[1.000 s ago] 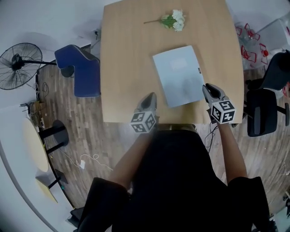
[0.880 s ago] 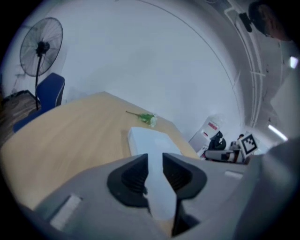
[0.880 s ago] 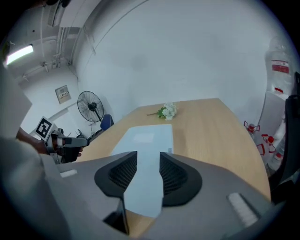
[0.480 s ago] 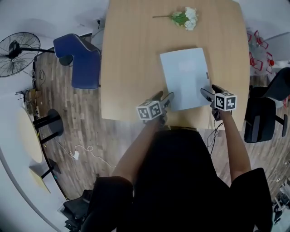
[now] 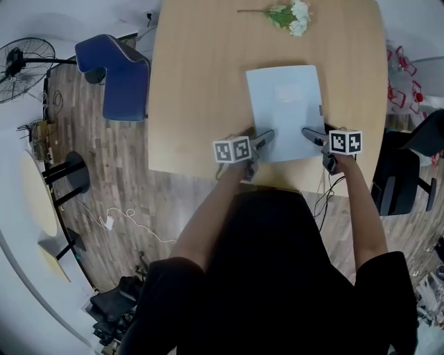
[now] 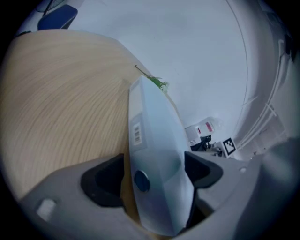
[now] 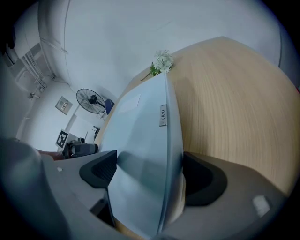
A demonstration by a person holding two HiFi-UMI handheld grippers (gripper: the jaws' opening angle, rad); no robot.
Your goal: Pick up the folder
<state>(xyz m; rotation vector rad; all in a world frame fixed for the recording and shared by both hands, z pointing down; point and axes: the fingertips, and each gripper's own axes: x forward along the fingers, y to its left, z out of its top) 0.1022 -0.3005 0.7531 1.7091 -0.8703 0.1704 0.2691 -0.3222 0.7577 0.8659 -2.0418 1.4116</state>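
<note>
The pale blue folder lies flat on the wooden table, its short edge toward me. My left gripper is at the folder's near left corner and my right gripper at its near right corner. In the left gripper view the folder runs between the jaws of the left gripper, which are opening wide. In the right gripper view the folder likewise sits between the opening jaws of the right gripper. The dark pads stand off the sheet on both grippers.
A sprig of white flowers lies at the table's far edge. A blue chair and a floor fan stand to the left, a black office chair to the right. The table's near edge runs just under both grippers.
Both grippers came down and forward from the table's near edge onto the folder's near corners. Their jaws went from shut to wide open, and the folder's edge now lies between them.
</note>
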